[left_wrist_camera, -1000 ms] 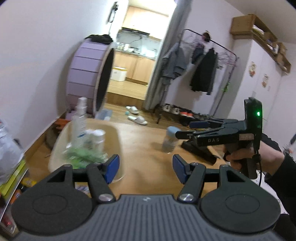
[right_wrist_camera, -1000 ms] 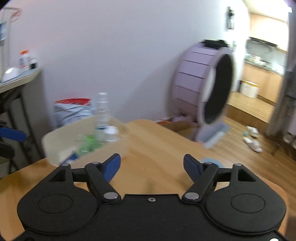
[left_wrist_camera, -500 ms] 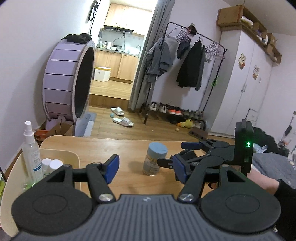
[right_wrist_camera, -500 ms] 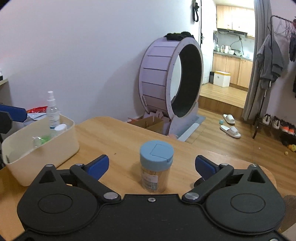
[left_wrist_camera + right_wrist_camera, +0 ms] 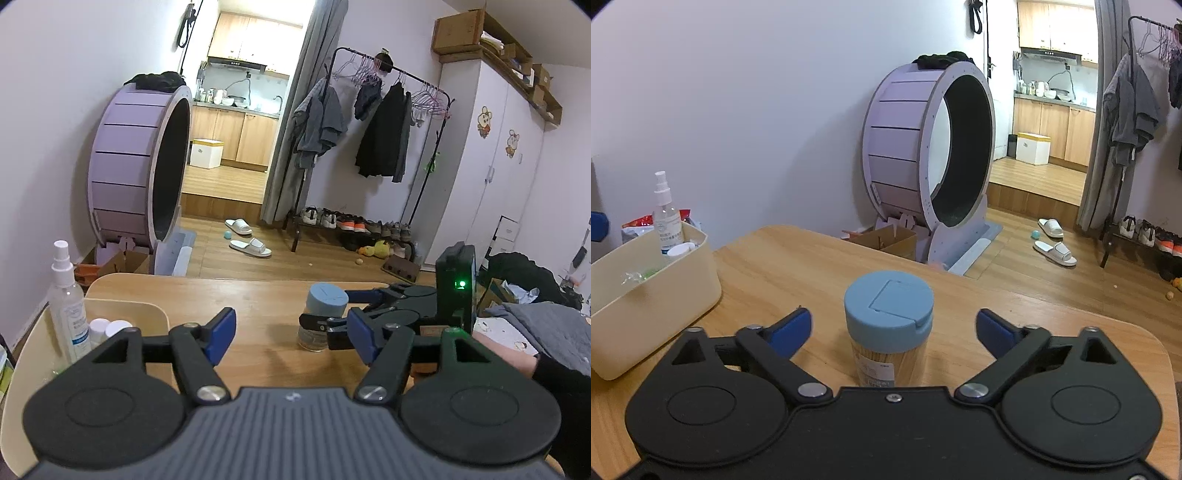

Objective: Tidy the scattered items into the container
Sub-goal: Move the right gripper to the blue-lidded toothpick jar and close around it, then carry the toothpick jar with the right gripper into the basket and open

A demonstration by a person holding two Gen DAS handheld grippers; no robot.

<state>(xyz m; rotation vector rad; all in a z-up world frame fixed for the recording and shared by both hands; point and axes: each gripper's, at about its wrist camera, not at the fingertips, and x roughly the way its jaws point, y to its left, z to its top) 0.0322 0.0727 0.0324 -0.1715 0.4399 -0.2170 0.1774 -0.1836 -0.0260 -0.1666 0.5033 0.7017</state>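
Now that the right gripper [image 5: 894,328] has advanced, the toothpick jar [image 5: 888,325] stands between its wide-open jaws, ungrasped; left gripper [image 5: 288,334] likewise wide, idle.

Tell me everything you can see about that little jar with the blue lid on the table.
The small clear plastic jar with a light blue flip-top lid stands upright on the wooden table, lid shut. It looks packed with thin pale sticks, perhaps toothpicks, and carries a small white label. It sits between the open fingers of the right gripper, which do not touch it, apart from the cream plastic bin.
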